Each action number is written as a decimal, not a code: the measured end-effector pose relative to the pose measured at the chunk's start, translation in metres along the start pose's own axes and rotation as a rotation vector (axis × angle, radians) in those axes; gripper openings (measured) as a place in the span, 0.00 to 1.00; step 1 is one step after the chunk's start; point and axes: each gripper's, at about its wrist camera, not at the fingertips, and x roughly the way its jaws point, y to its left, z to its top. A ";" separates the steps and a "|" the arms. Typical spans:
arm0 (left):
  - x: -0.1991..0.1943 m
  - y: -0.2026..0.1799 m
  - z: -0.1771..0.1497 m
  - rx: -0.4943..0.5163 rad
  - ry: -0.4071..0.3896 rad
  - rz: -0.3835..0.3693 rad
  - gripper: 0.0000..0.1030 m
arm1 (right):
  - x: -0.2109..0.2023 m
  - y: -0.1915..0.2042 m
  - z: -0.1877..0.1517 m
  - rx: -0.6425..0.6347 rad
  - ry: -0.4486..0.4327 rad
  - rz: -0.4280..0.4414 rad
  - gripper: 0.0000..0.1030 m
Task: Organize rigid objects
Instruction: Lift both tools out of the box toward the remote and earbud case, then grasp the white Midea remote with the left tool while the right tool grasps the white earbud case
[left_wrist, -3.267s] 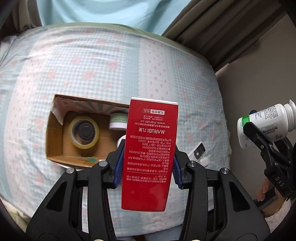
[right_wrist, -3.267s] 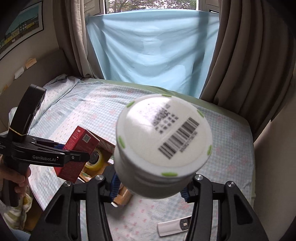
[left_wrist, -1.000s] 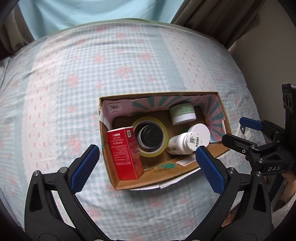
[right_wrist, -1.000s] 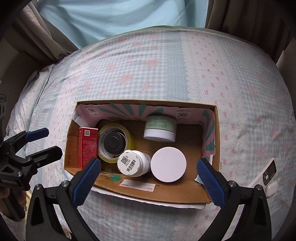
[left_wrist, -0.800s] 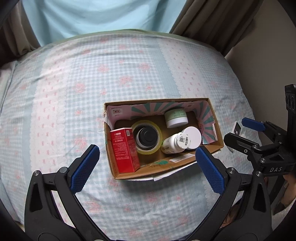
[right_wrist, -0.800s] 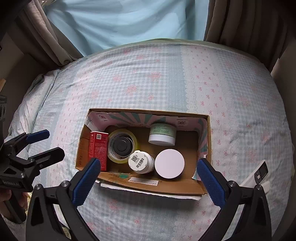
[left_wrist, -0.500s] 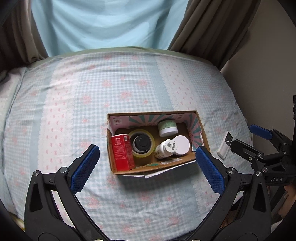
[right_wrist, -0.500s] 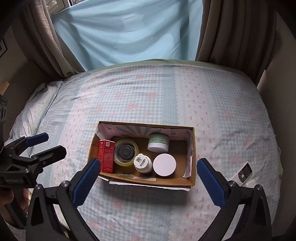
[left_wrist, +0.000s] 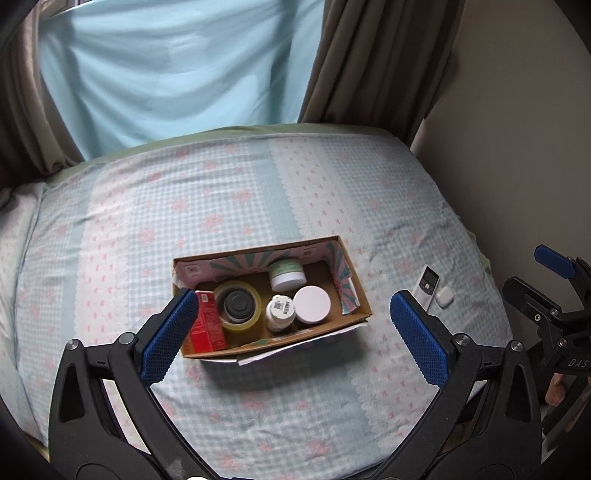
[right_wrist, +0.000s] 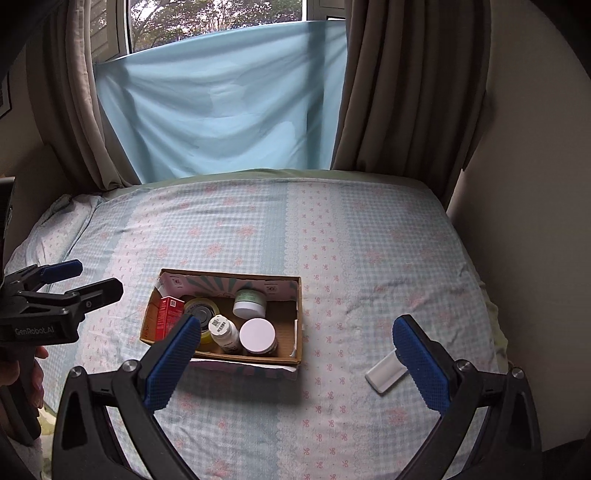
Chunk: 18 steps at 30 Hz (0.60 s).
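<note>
Left wrist view: both tools empty and held back from a packed box on the bed
Left tool (left_wrist: 291, 325) and right tool (right_wrist: 295, 349) both have their jaws wide apart, clamped on nothing; the cardboard box (left_wrist: 352, 286) sits mid-bed holding the red carton (left_wrist: 207, 326), tape roll (left_wrist: 238, 304), pill bottle (left_wrist: 280, 312), white-lidded jar (left_wrist: 312, 304) and green-labelled jar (left_wrist: 286, 273), all packed close. What worries me is the soft mattress: lean on it or nudge the box and the upright carton and bottle could tip. The remote (left_wrist: 428, 282) and small white case (left_wrist: 443, 295) lie loose near the bed's right edge, and a careless pinch could push them off
</note>
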 end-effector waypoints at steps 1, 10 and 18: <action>0.001 -0.012 0.003 0.015 -0.004 -0.011 1.00 | -0.004 -0.012 -0.002 0.013 -0.003 -0.004 1.00; 0.041 -0.149 0.019 0.213 0.054 -0.121 1.00 | -0.024 -0.127 -0.014 0.064 0.014 -0.141 1.00; 0.143 -0.270 -0.003 0.368 0.246 -0.160 1.00 | 0.021 -0.206 -0.056 0.066 0.087 -0.153 1.00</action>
